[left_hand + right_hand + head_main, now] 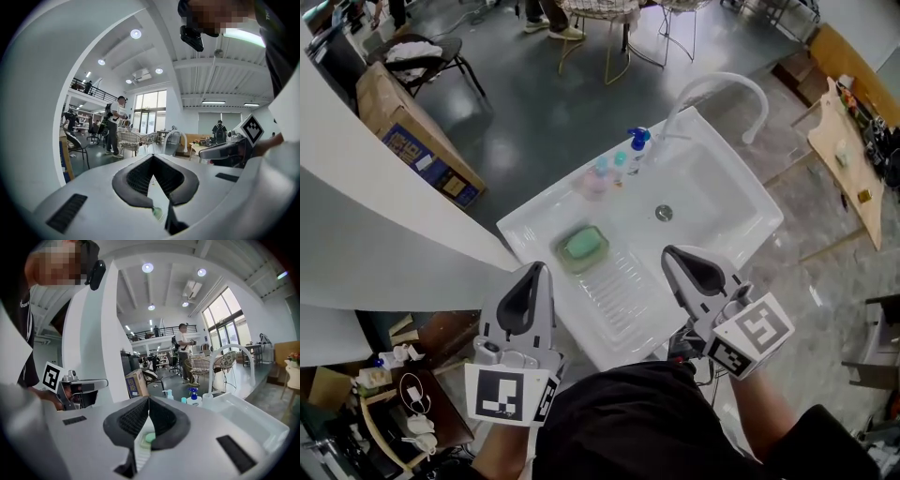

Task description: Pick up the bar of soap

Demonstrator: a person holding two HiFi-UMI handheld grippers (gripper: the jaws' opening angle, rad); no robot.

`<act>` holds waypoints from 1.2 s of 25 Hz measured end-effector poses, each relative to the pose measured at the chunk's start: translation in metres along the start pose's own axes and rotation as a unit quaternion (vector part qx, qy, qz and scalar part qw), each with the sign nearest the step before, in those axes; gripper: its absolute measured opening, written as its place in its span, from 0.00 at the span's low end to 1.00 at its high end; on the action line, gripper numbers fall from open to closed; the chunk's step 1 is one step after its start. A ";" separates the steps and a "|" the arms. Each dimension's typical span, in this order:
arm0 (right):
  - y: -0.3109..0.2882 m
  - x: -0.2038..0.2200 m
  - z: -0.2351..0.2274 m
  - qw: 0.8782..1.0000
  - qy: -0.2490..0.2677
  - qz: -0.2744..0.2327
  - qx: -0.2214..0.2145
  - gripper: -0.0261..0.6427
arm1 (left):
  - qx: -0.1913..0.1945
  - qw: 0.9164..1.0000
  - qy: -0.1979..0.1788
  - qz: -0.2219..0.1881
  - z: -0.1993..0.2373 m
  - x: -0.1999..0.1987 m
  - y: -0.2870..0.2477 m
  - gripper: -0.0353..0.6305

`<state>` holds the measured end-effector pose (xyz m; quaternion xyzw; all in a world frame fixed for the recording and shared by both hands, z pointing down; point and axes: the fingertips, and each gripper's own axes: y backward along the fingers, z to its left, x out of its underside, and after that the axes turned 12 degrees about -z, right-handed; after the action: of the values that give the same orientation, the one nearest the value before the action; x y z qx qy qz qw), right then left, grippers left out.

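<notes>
1. The left gripper (539,270) is held over the near-left edge of the sink unit (722,202). Its jaws are clenched tip to tip and nothing is gripped.
2. The right gripper (671,252) is held at the near-right edge, across the ribbed drainboard (619,291). Its jaws are likewise seen pressed together and empty.
3. The green bar of soap (583,244) is found lying flat in a soap dish (561,257) by the left corner of the sink unit, at the drainboard's far end.
4. The soap lies just ahead of the left jaws and slightly to their right. It is well apart from the right jaws, so the left hand is judged the nearer.
5. The bar's long axis appears to run roughly crosswise to the left jaws' line. The jaws would therefore need to be released before being brought over its short sides.
6. Farther off, pump bottles (636,148) are lined along the far-left edge, and a white faucet (722,86) arches over the far corner.
</notes>
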<state>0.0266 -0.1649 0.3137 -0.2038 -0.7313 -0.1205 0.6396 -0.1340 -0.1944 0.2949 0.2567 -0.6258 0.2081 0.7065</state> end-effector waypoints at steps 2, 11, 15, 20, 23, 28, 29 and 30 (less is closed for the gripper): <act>-0.001 0.003 -0.001 1.000 0.001 0.001 0.009 0.05 | 0.013 1.000 0.002 0.004 0.001 0.006 -0.003 0.06; -0.005 0.010 0.004 0.999 0.006 0.002 0.037 0.05 | 0.072 0.997 -0.007 0.024 0.011 0.034 -0.022 0.06; 0.001 0.011 0.001 0.999 0.011 0.006 0.048 0.05 | 0.101 0.994 -0.024 0.040 0.009 0.050 -0.033 0.06; 0.005 0.013 -0.005 0.998 0.012 0.011 0.060 0.05 | 0.181 0.981 -0.042 0.061 -0.004 0.077 -0.048 0.06; 0.008 0.014 -0.008 0.998 0.015 0.015 0.066 0.05 | 0.255 0.962 -0.066 0.064 -0.017 0.095 -0.057 0.06; 0.014 0.012 -0.015 0.996 0.016 0.016 0.081 0.05 | 0.353 0.920 -0.147 0.083 -0.024 0.126 -0.071 0.06; 0.015 0.012 -0.016 0.996 0.016 0.017 0.085 0.05 | 0.364 0.913 -0.160 0.086 -0.025 0.131 -0.074 0.06; 0.016 0.013 -0.017 0.996 0.016 0.018 0.088 0.05 | 0.373 0.908 -0.169 0.089 -0.025 0.137 -0.075 0.06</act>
<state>0.0479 -0.1561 0.3275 -0.1577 -0.7248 -0.0474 0.6690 -0.0504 -0.2415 0.4205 0.4758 -0.6328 0.4423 0.4214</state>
